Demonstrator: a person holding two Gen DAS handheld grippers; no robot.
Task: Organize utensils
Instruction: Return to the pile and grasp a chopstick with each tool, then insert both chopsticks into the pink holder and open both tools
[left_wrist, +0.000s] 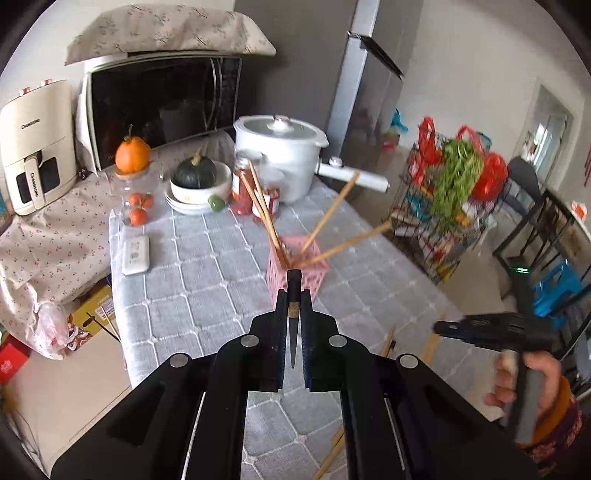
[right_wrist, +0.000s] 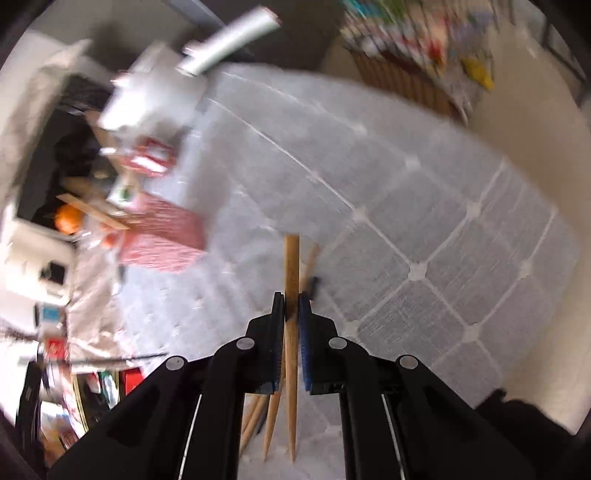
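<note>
Meanwhile, the left gripper (left_wrist: 294, 295) is clamped on a dark chopstick (left_wrist: 293, 325), poised just short of the pink basket (left_wrist: 295, 266) on the grey quilted tablecloth (left_wrist: 207, 280), where four wooden chopsticks (left_wrist: 334, 212) already lean outward. The right gripper (right_wrist: 291, 306), to the right of the basket, is clamped on a single wooden chopstick (right_wrist: 291, 266), with more chopsticks (right_wrist: 258, 417) lying loose on the cloth beneath it.

Wood, plastic, quilted cloth
Matt bare-wood chopstick (right_wrist: 291, 273); dark lacquered chopstick (left_wrist: 294, 291), slight sheen; pink plastic lattice basket (left_wrist: 316, 258); grey quilted cloth tablecloth (left_wrist: 207, 266), rough weave; glossy white pot (left_wrist: 280, 147); matt black plastic right gripper (left_wrist: 443, 327).
</note>
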